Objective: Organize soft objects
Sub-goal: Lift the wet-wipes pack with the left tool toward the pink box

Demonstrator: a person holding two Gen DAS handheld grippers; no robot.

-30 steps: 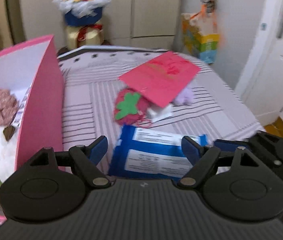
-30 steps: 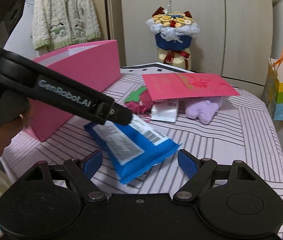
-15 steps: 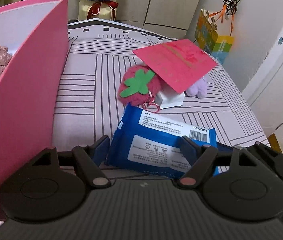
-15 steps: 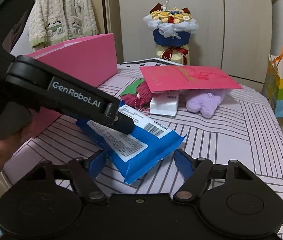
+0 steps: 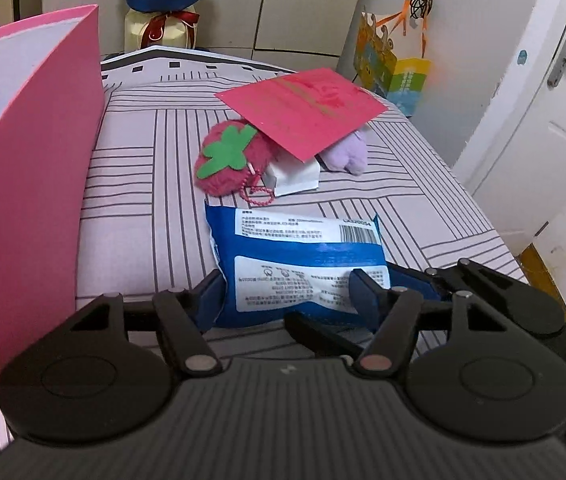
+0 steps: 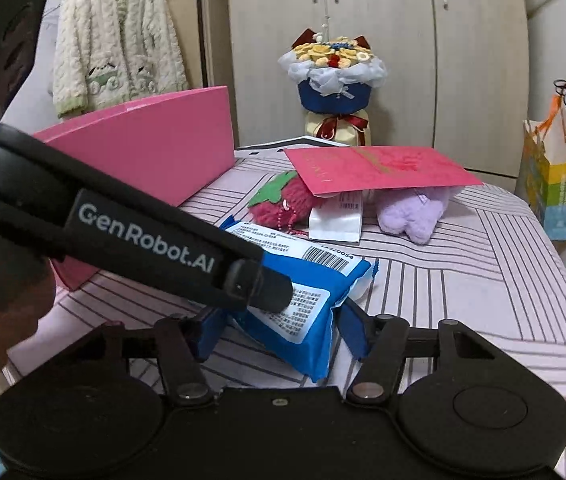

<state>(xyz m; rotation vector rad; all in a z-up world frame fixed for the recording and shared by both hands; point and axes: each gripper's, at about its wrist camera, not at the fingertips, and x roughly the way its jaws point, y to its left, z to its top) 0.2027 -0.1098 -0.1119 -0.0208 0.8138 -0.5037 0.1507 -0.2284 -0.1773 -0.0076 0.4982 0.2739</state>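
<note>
Since the frame a second ago the blue pack (image 5: 299, 264) has come down from a lifted tilt and now sits low, between both claws. Left claw (image 5: 291, 294): blue pads closed in against the pack's near end, one on each side — gripping it. Right claw (image 6: 279, 330): pads set narrow around the pack's near corner from the other side; whether they press it I cannot tell. In the right wrist view the left claw's black arm crosses the frame and its tip rests on the pack's white label.

Pack: glossy crinkled film, pillow-shaped, white printed label with barcode, sealed serrated end. It lies on the striped tabletop (image 5: 143, 200), cloth-covered, pale lilac with dark lines.

Just beyond: a fuzzy red strawberry plush (image 5: 231, 160) with a flat green felt leaf and a bead chain, touching a small white packet (image 5: 295, 174). A stiff red card (image 5: 303, 108) rests tilted across these and a lilac fleece plush (image 5: 349, 152).

Left side — pink box (image 5: 31, 184), smooth card wall, upright, soft items inside. Bare striped cloth lies between box wall and pack; the right edge of the tabletop drops off toward a white door (image 5: 539, 128).
</note>
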